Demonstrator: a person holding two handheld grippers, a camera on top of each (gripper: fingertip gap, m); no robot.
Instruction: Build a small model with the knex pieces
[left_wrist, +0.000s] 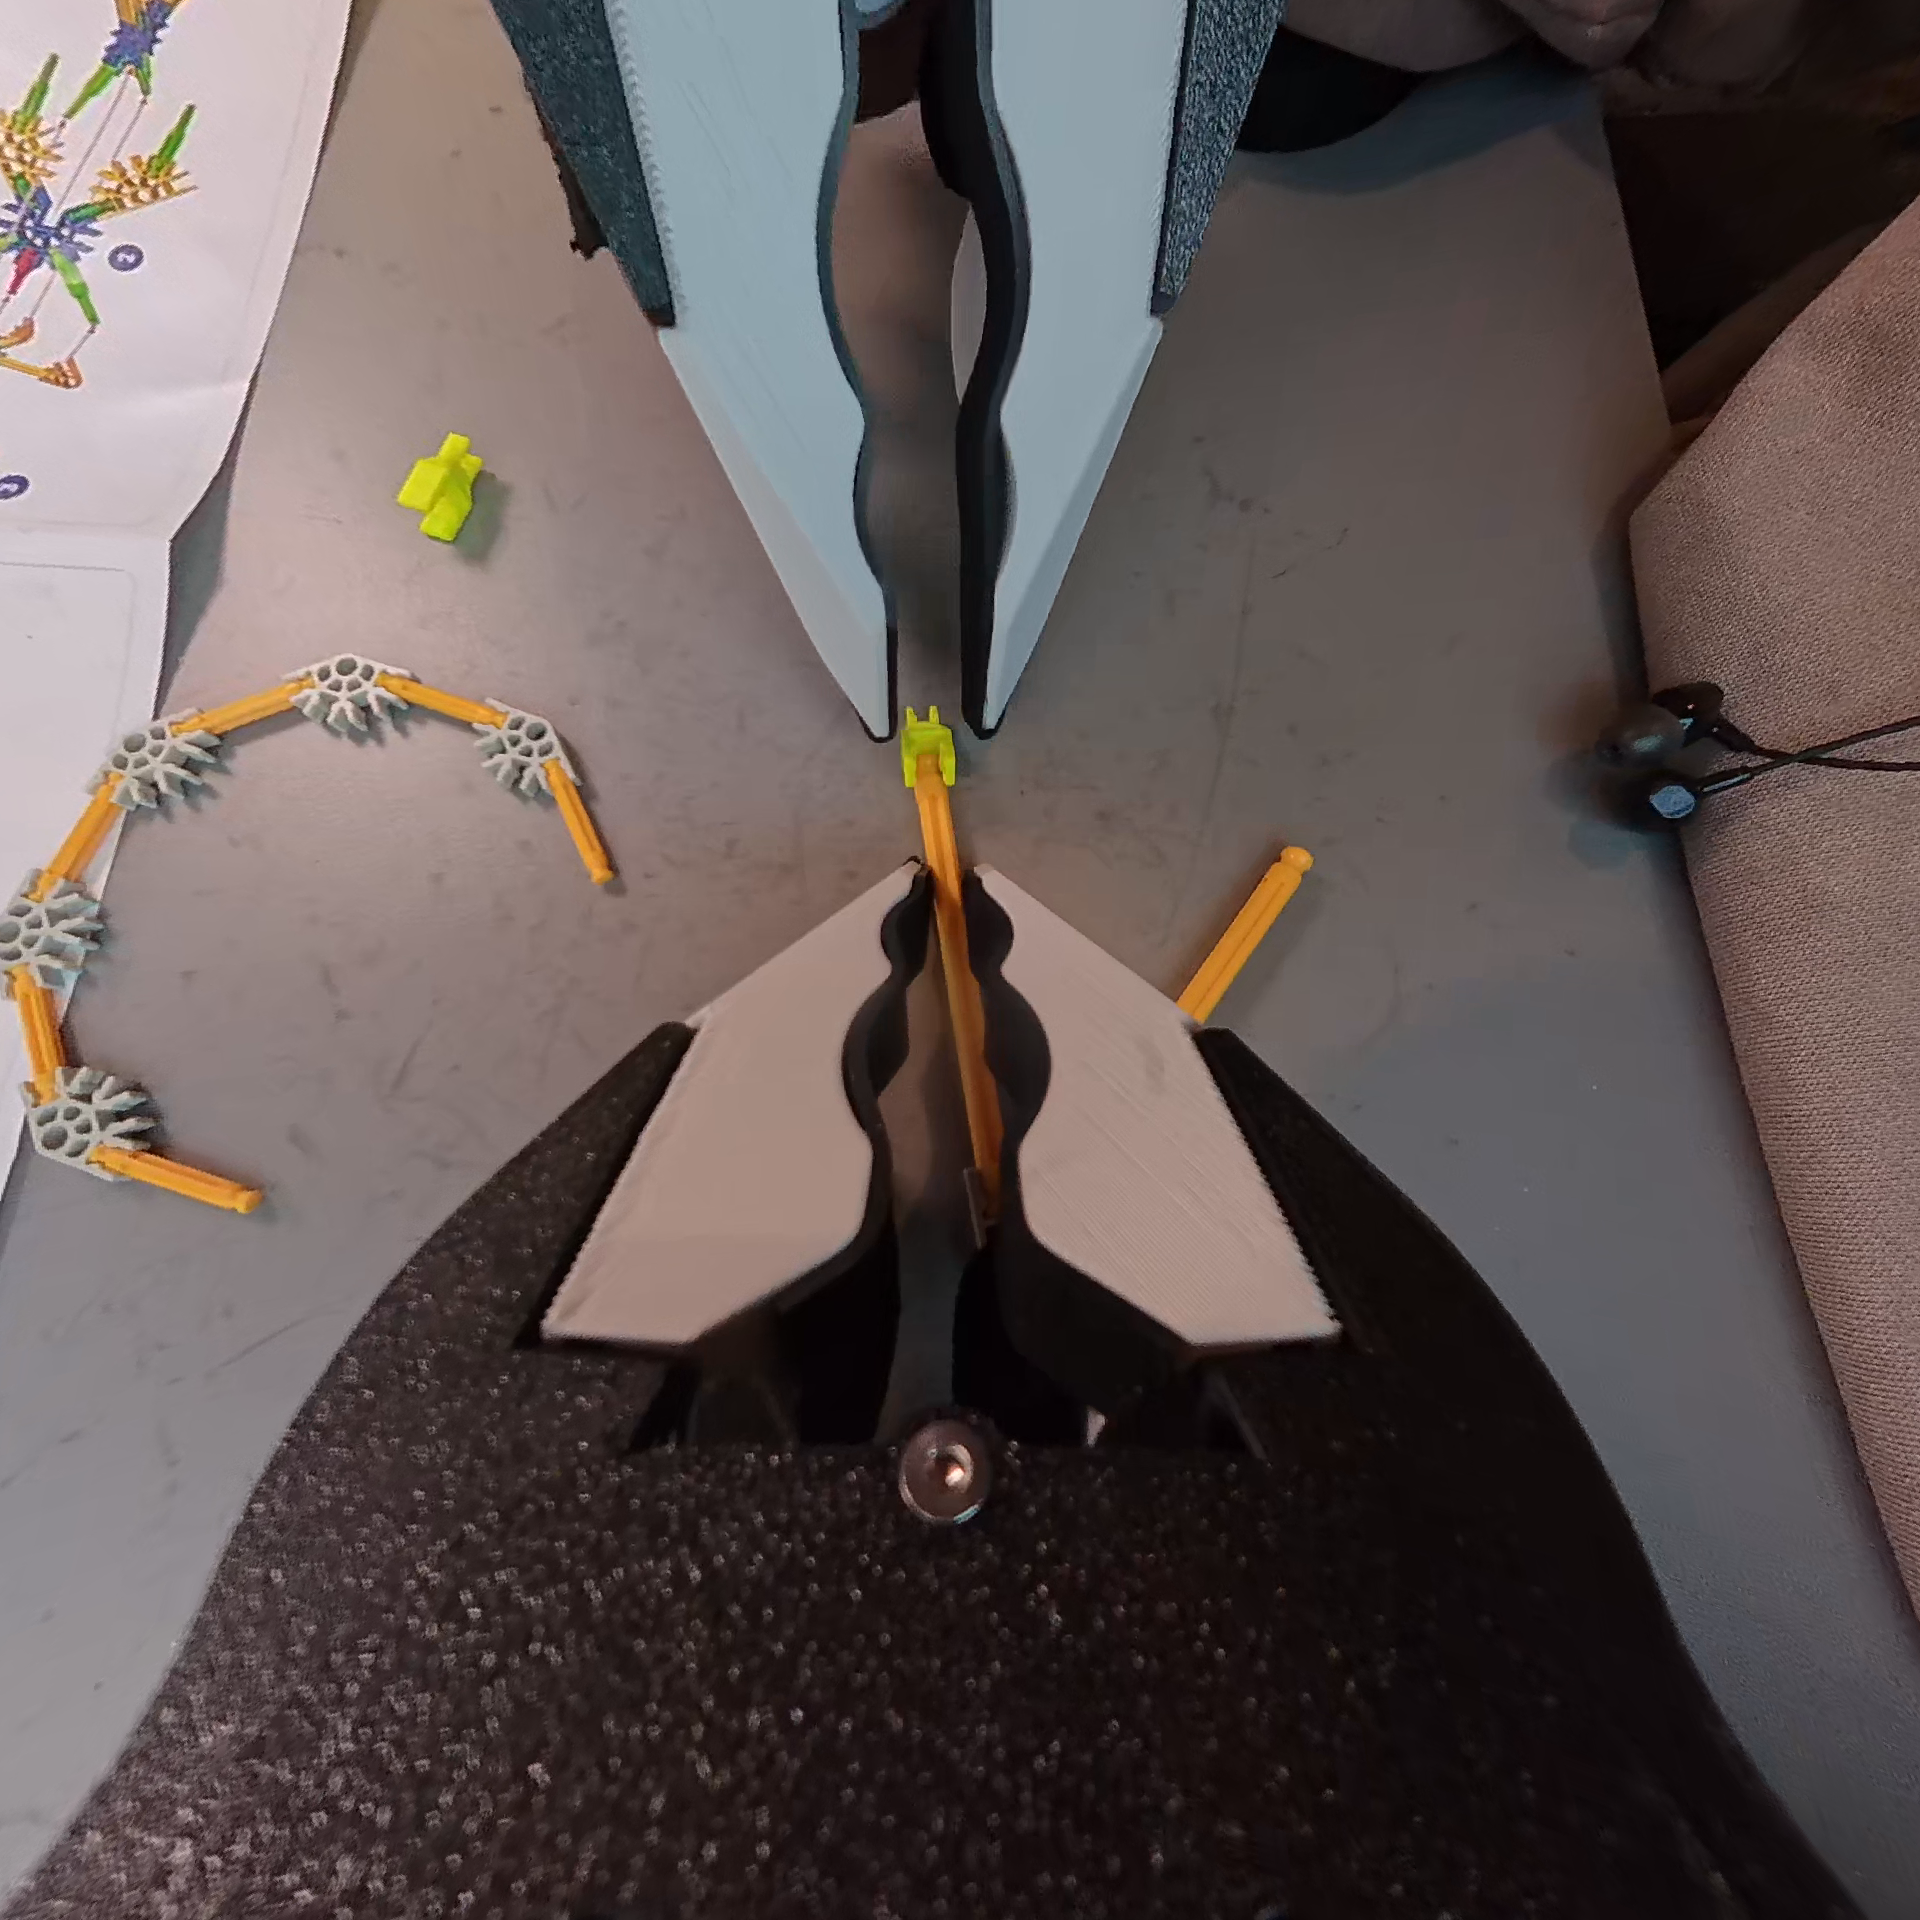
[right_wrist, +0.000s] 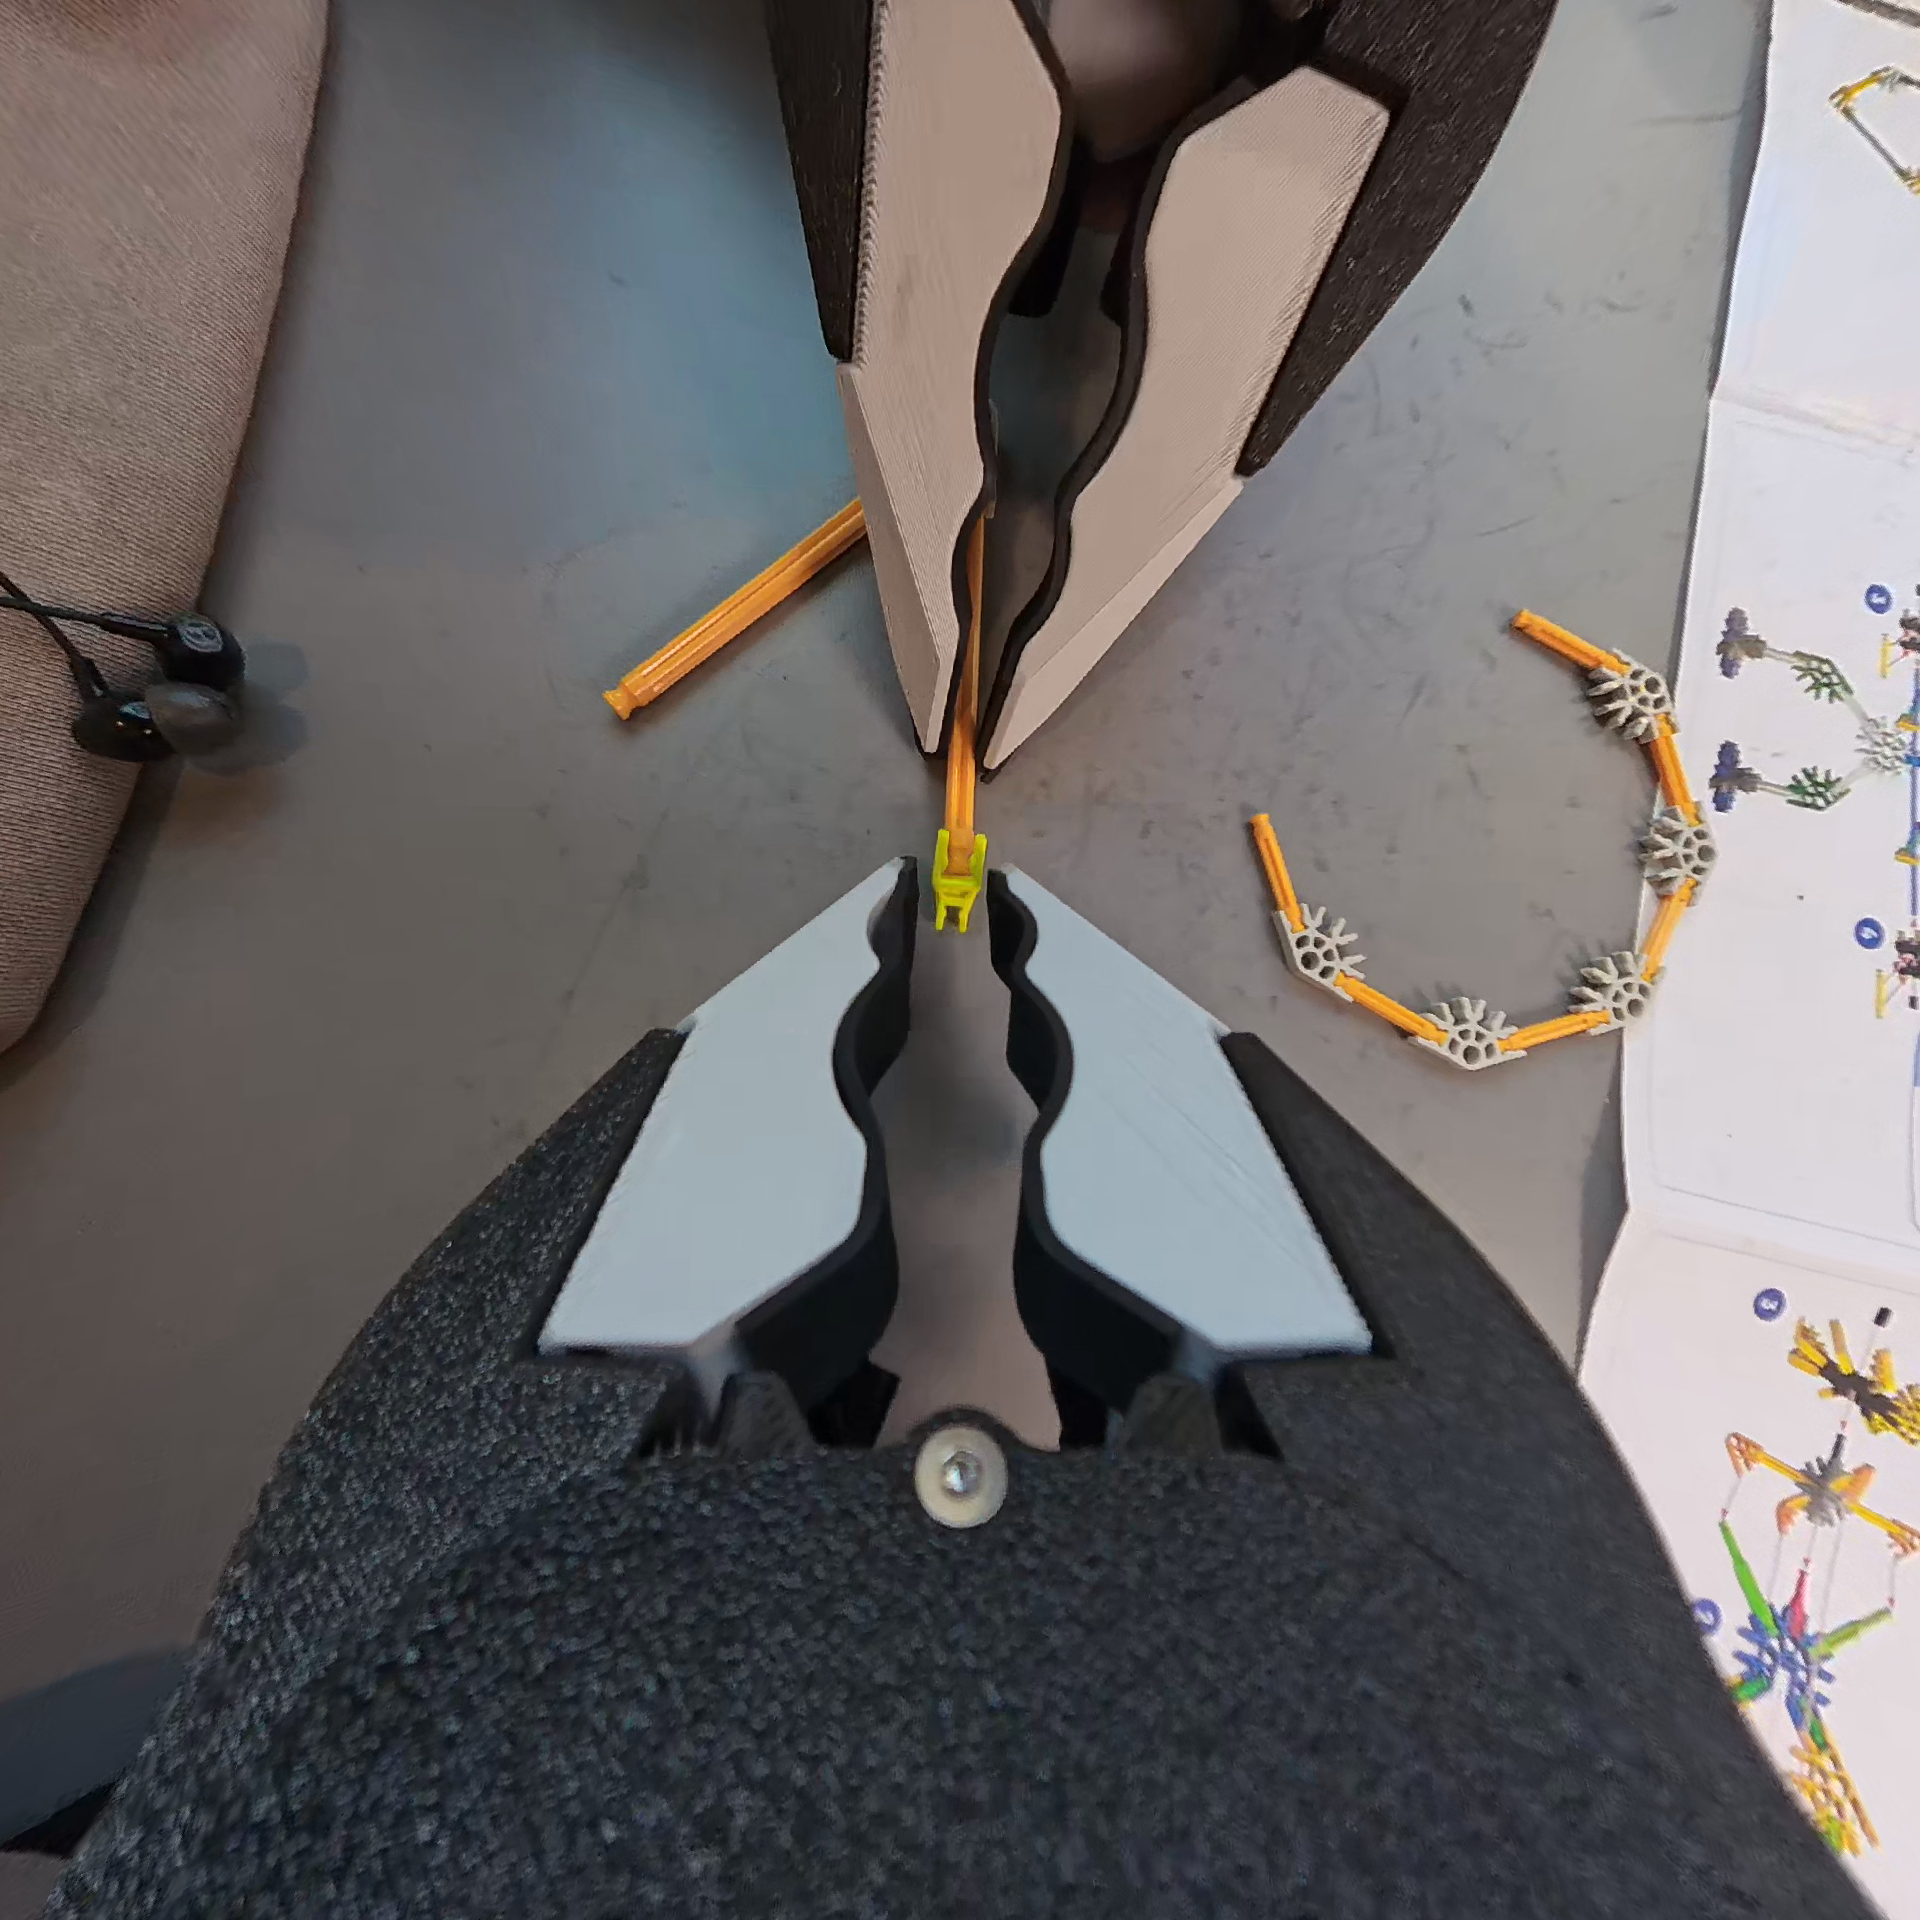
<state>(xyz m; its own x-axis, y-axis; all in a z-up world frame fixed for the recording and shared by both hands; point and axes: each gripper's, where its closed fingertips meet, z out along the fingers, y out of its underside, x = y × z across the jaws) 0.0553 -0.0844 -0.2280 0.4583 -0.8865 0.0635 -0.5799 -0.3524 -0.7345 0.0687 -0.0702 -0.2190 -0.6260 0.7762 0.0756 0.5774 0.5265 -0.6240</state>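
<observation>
My left gripper (left_wrist: 945, 873) is shut on an orange rod (left_wrist: 961, 997) that runs between its fingers and sticks out past the tips. A yellow-green clip (left_wrist: 928, 746) sits on the rod's far end. My right gripper (right_wrist: 951, 881) faces the left one tip to tip. Its jaws stand a little apart with the clip (right_wrist: 956, 883) in the gap between the tips; I see a sliver of space on each side. The right gripper (left_wrist: 930, 727) shows at the top of the left wrist view, the left gripper (right_wrist: 961, 756) at the top of the right wrist view.
On the grey table (left_wrist: 1351, 520) lie a loose orange rod (left_wrist: 1242, 935), a second yellow-green clip (left_wrist: 442, 486), and an arc of grey connectors and orange rods (left_wrist: 343, 688). A printed instruction sheet (left_wrist: 114, 436) lies beyond the arc. Black earphones (left_wrist: 1662, 758) rest by a beige cushion (left_wrist: 1808, 831). My left and right fingertips are right by each other.
</observation>
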